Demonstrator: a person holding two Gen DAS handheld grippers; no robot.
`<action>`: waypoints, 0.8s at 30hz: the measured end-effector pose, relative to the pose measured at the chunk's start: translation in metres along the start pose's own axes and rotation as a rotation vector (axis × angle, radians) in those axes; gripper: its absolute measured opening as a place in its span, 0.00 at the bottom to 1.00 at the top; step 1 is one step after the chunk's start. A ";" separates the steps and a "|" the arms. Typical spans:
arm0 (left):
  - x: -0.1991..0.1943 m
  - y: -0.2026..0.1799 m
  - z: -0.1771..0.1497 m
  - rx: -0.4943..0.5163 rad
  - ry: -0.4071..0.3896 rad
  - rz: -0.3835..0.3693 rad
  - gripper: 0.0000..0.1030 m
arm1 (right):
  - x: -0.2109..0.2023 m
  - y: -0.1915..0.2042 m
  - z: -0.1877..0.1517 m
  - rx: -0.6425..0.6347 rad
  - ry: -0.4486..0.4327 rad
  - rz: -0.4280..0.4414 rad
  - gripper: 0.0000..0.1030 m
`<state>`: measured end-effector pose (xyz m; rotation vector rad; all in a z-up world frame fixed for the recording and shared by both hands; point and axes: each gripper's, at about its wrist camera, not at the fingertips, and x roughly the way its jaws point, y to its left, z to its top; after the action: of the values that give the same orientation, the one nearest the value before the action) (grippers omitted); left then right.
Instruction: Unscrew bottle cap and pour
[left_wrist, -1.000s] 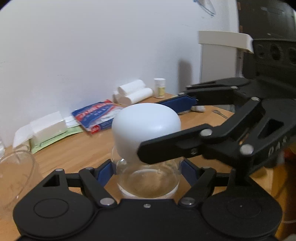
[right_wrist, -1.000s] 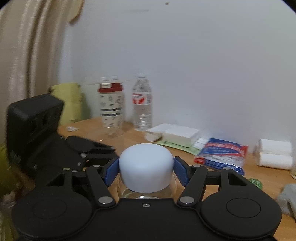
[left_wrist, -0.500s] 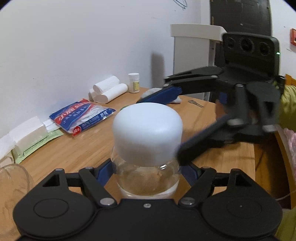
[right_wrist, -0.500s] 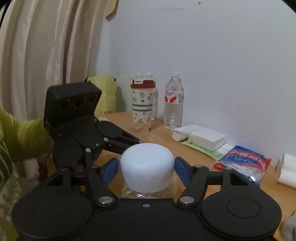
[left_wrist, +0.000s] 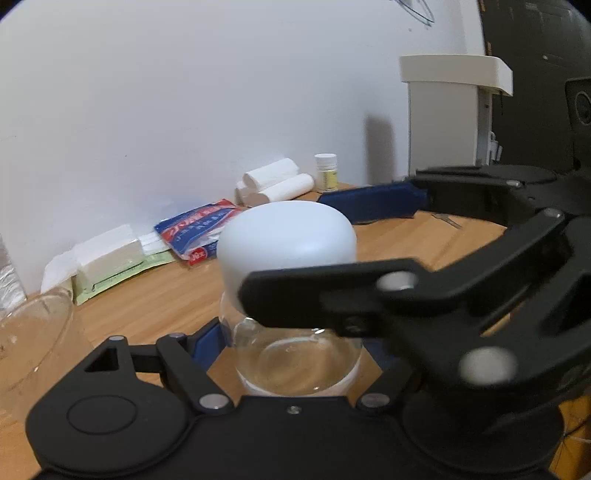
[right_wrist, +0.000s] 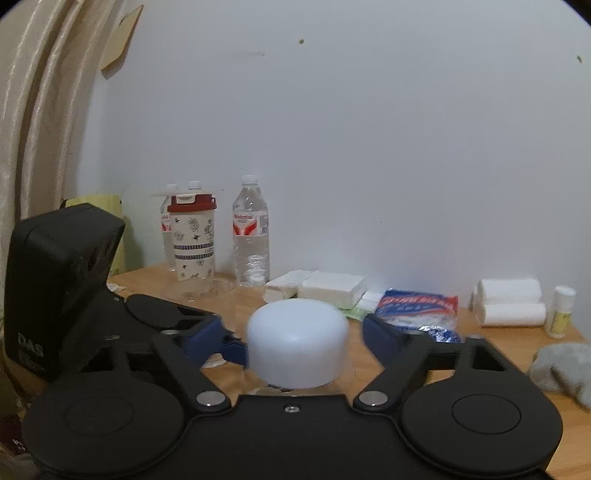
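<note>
The bottle (left_wrist: 299, 354) stands upright on the wooden table (left_wrist: 155, 299), near the front edge; its body is clear glass and its white domed cap (left_wrist: 288, 243) is on top. The left gripper (left_wrist: 295, 343) holds the glass body low down; its blue pads (left_wrist: 207, 339) press on both sides of the glass, and its jaws are opening a little at this moment, but the bottle is between them and the pads touch it. The right gripper (right_wrist: 299, 343) is at the level of the cap, and comes from the right in the left wrist view; its jaws are closing, with the cap between them; in the right wrist view the blue fingers (right_wrist: 384, 343) stand apart from the cap on both sides, with a gap to see, so it does not grip the cap now. To the left of the bottle an empty glass cup (left_wrist: 33, 332) is near; along the far wall lie a blue and red packet (left_wrist: 199, 229), white paper rolls (left_wrist: 277, 184) and a small white pill bottle (left_wrist: 327, 171); further left stand a plastic water bottle (right_wrist: 251, 236) and a tumbler with a red lid (right_wrist: 194, 236).
</note>
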<state>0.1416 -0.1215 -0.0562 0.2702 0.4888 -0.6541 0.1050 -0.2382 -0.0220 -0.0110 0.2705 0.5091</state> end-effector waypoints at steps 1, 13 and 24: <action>0.000 0.000 0.000 -0.003 0.000 0.002 0.78 | 0.002 0.001 0.001 0.004 0.008 -0.005 0.75; -0.003 0.011 -0.003 -0.016 -0.009 -0.054 0.77 | 0.008 -0.020 0.004 -0.017 0.062 0.093 0.67; -0.004 0.031 -0.002 0.007 0.000 -0.183 0.77 | 0.018 -0.059 0.010 -0.150 0.073 0.400 0.67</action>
<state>0.1583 -0.0947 -0.0530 0.2336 0.5155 -0.8342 0.1508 -0.2806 -0.0206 -0.1230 0.3071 0.9270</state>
